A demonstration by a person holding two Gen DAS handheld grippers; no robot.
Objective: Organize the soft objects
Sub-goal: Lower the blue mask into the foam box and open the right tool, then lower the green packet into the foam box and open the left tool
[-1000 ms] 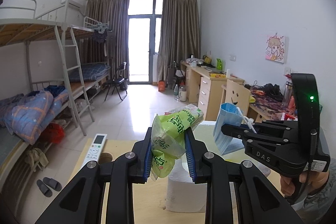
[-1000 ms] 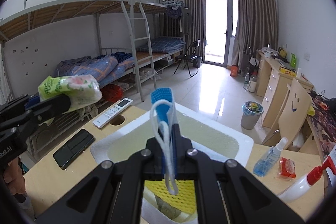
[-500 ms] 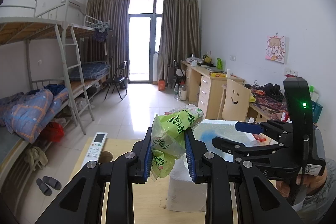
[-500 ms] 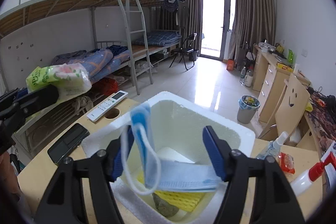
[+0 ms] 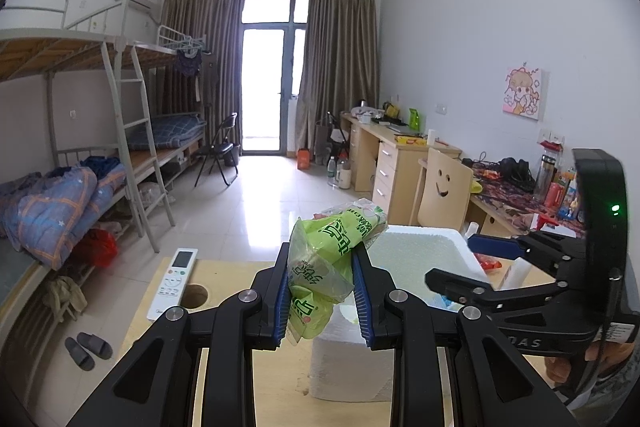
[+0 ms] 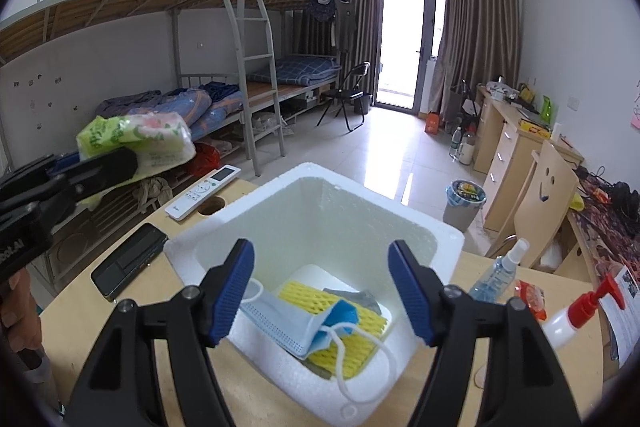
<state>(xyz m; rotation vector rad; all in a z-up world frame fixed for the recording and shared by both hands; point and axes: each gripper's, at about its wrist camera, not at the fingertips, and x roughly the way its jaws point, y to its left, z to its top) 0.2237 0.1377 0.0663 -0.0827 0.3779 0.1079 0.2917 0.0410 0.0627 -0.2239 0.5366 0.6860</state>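
My left gripper is shut on a green tissue pack and holds it in the air left of the white foam box; the pack also shows in the right wrist view. My right gripper is open and empty above the box. A blue face mask lies inside the box on a yellow foam net, with a grey cloth behind. One mask strap hangs over the box's near rim. In the left wrist view the right gripper is open over the box.
On the wooden table lie a white remote and a black phone left of the box. A spray bottle, a red packet and a pump bottle stand to its right.
My right gripper opened and let the blue mask go; the mask dropped into the foam box. My left gripper kept holding the tissue pack, nearly still.
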